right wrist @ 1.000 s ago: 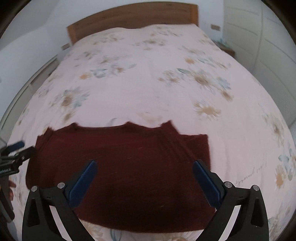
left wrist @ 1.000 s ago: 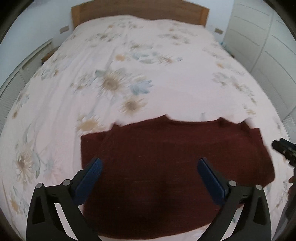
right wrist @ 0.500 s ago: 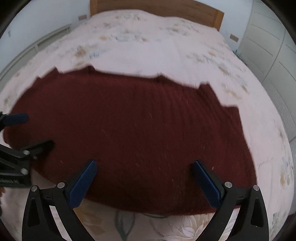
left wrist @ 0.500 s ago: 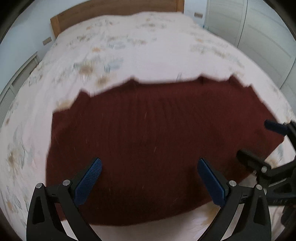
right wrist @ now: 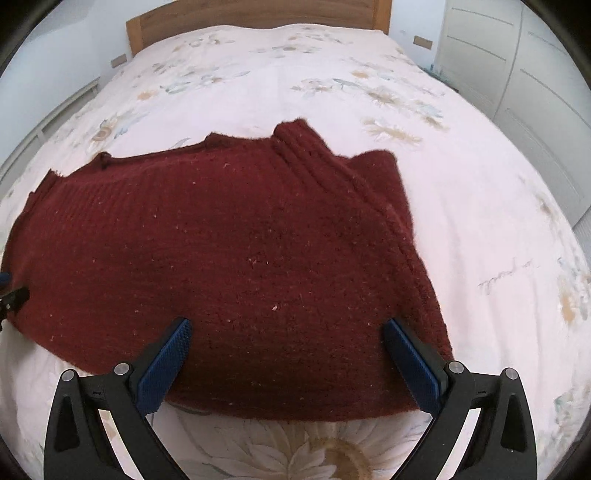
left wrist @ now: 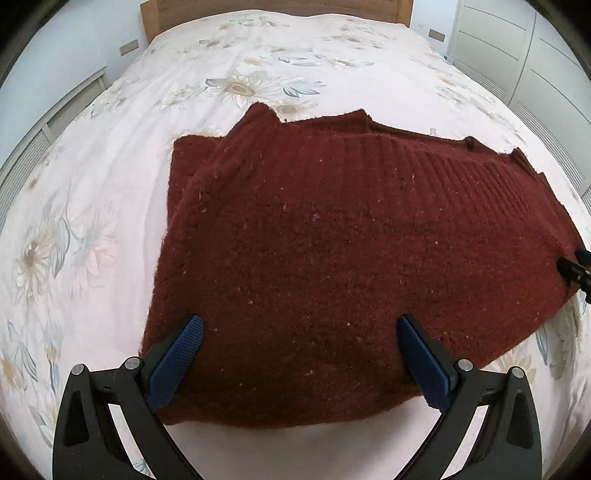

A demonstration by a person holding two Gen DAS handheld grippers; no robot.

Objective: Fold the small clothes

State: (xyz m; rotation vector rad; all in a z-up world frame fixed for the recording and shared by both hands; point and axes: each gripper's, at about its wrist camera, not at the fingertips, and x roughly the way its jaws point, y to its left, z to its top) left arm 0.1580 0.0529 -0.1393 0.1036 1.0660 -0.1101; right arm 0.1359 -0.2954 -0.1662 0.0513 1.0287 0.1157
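1. Now the left gripper hovers with its blue pads spread wide, holding nothing.
2. Directly ahead of it and below its fingers, a dark red knitted sweater lies flat on the floral bedspread.
3. Likewise the right gripper is spread wide and empty, over the sweater's near hem.
4. Beyond both grippers, past the sweater, stands a wooden headboard.

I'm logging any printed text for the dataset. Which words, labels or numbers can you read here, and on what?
Grey cursive script on the floral bedspread, right of the dark red sweater: too small and slanted to read.
Sweater, left gripper, right gripper: no text visible.
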